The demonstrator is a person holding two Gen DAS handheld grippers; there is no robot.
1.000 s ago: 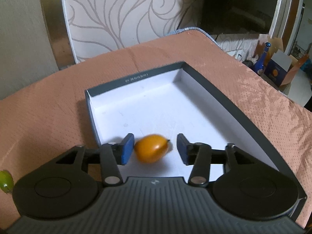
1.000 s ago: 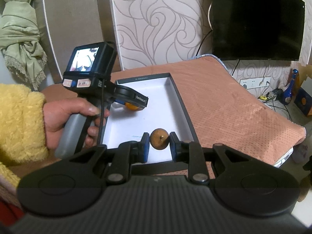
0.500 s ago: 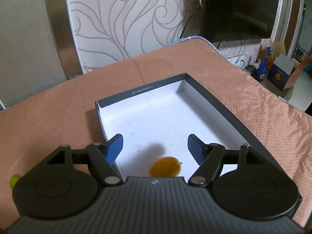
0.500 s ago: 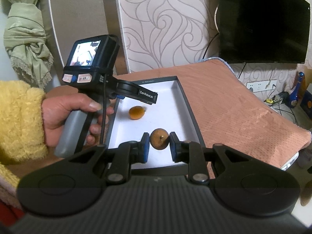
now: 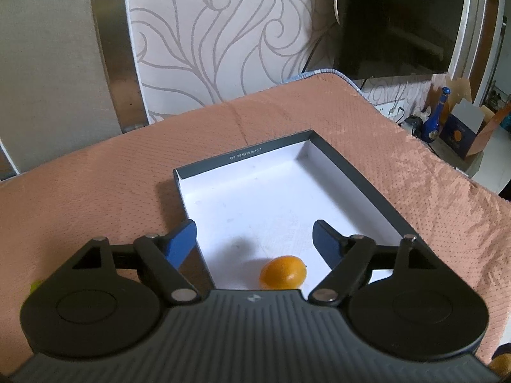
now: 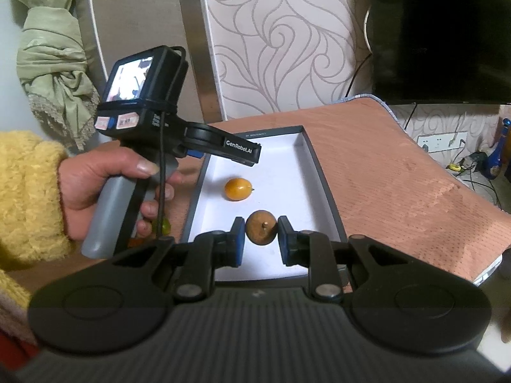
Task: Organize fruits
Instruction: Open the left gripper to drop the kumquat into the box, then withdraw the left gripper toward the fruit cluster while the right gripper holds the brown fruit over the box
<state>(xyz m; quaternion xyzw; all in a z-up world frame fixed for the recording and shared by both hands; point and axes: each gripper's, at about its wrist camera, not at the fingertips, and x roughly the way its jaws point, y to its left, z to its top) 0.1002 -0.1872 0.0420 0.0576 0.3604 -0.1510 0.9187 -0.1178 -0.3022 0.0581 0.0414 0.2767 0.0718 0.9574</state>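
A shallow box (image 5: 246, 156) (image 6: 322, 172) with dark walls and a white floor lies on the peach tablecloth. An orange oval fruit (image 5: 283, 272) (image 6: 238, 189) rests on its floor near the left wall. My left gripper (image 5: 254, 239) hangs above it, jaws still opening, with nothing between them. In the right wrist view the left gripper's body (image 6: 220, 148) is held by a hand in a yellow fleece sleeve. My right gripper (image 6: 261, 237) is shut on a brown round fruit (image 6: 261, 230) over the box's near end.
A small green fruit (image 6: 164, 226) lies on the cloth left of the box, under the hand; a sliver of the green fruit (image 5: 34, 285) shows behind my left finger arm. A dark TV (image 6: 440, 35), a blue bottle (image 5: 433, 127) and cardboard boxes stand to the right.
My left gripper opened and let go of the orange fruit, which now lies on the box floor. The left gripper rose and drew back. The right gripper kept still with the brown fruit.
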